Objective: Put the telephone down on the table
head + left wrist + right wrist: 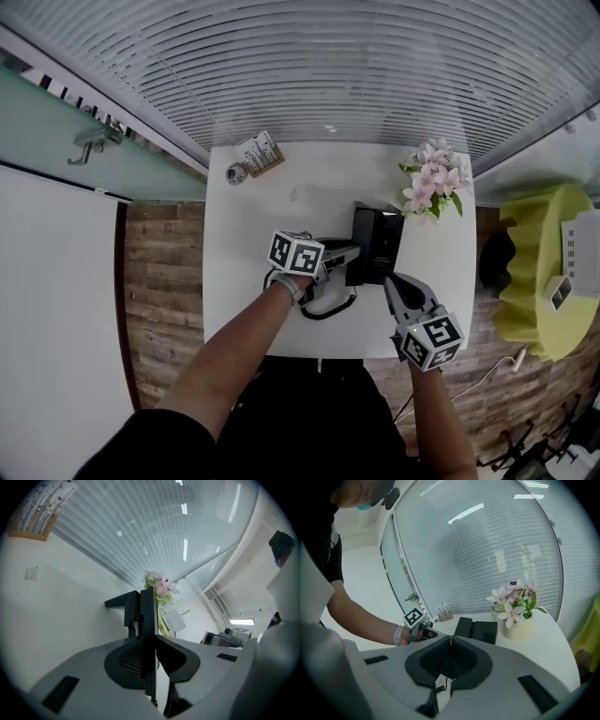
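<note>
A black telephone [377, 242] stands in the middle of the white table [244, 281]. My left gripper [349, 253] reaches in from the left and is shut on the phone's black handset [148, 609], which shows edge-on between the jaws in the left gripper view, at the left side of the base. A coiled black cord [330, 307] loops on the table under that hand. My right gripper [390, 281] hovers just right of and below the phone, shut, with nothing between its jaws [450, 637]. The right gripper view shows the phone [477, 629] and the left gripper [423, 631] ahead.
A pot of pink flowers [433, 183] stands at the table's far right corner. A small wooden stand with cards [260, 153] and a round object [236, 173] sit at the far left corner. A yellow-green chair [548, 272] is to the right of the table.
</note>
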The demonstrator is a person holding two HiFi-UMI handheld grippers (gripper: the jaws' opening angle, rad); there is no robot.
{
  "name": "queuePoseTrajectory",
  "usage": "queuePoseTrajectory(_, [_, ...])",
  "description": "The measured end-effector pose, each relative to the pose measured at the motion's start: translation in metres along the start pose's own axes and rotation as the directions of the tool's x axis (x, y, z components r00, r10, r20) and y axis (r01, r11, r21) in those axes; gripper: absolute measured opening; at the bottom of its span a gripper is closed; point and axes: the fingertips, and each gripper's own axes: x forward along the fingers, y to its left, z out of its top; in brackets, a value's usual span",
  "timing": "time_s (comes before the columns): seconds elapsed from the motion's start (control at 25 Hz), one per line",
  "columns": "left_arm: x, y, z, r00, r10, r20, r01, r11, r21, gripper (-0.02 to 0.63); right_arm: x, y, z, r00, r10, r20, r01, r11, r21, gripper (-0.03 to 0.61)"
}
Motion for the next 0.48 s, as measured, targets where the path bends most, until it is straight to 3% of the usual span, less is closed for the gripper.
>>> queuePoseTrajectory(0.48, [-0.035,-0.042,0.009,0.999,0.005,0.039,-0.007,0.999,0.037,0.075,-0.010,0.025,0.017,0.998,0.050,0.025,-0.049,0.998,-0.048,0.023])
